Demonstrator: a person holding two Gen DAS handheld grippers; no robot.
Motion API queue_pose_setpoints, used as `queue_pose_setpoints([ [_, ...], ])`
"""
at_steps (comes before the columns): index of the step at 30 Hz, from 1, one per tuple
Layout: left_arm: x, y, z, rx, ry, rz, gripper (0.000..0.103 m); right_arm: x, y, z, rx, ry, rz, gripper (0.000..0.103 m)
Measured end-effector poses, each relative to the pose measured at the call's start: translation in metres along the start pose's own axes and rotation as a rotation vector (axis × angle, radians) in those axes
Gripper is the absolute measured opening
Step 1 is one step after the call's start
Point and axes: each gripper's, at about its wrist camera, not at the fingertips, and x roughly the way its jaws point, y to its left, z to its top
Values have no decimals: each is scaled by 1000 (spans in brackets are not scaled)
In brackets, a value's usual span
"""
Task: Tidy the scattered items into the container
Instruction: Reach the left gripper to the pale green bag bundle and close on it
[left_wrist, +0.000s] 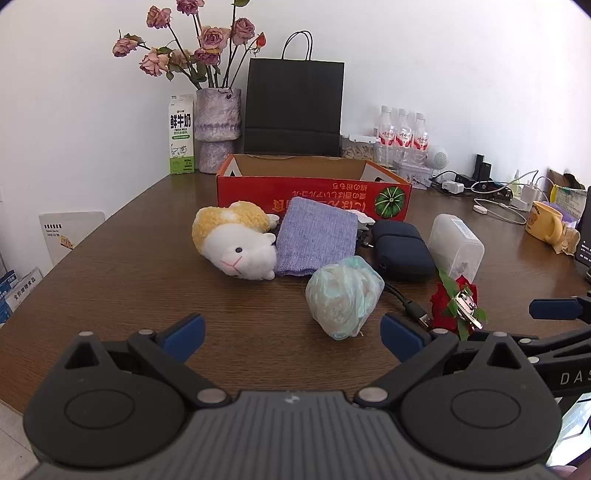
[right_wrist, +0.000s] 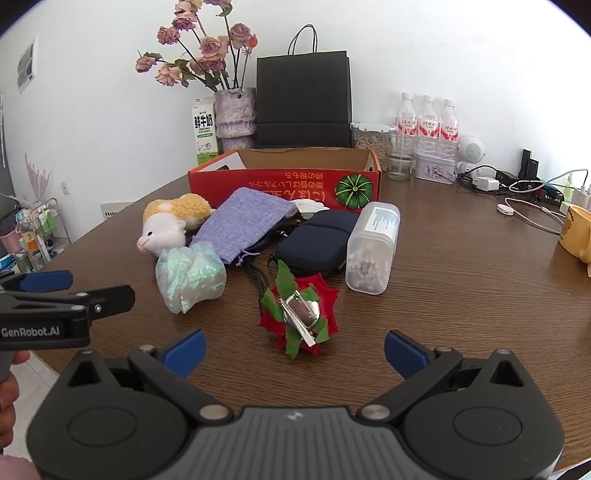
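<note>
An open red cardboard box (left_wrist: 314, 194) (right_wrist: 284, 186) stands at the back of the brown table. In front of it lie a plush toy (left_wrist: 236, 240) (right_wrist: 166, 223), a purple knitted pouch (left_wrist: 316, 236) (right_wrist: 243, 225), a dark blue case (left_wrist: 402, 249) (right_wrist: 314, 243), a clear plastic tub (left_wrist: 456, 245) (right_wrist: 373, 247), a pale green crumpled bag (left_wrist: 343, 295) (right_wrist: 190, 275) and a red flower clip (left_wrist: 456, 304) (right_wrist: 299, 314). My left gripper (left_wrist: 293, 338) is open, just short of the crumpled bag. My right gripper (right_wrist: 295, 350) is open, just short of the flower clip.
Behind the box stand a milk carton (left_wrist: 181, 134), a vase of dried roses (left_wrist: 218, 129), a black paper bag (left_wrist: 293, 107) and water bottles (right_wrist: 426, 125). Chargers and cables (right_wrist: 517, 188) and a yellow mug (left_wrist: 545, 223) sit at the right. A black cable (left_wrist: 402, 299) lies by the case.
</note>
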Motion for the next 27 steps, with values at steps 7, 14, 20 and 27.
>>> queue_pose_setpoints([
  [7,2,0,0,3,7,0,103,0,0,0,-1,1,1,103],
  [14,5,-1,0,8,16,-1,103,4,-2,-2,0,6,-2,103],
  [20,10,-2,0,14,26,-3,103,8,-4,-2,1,16,-2,103],
  [27,20,-7,3,38,40,-22,103,17,-5,-1,-6,26,-2,103],
])
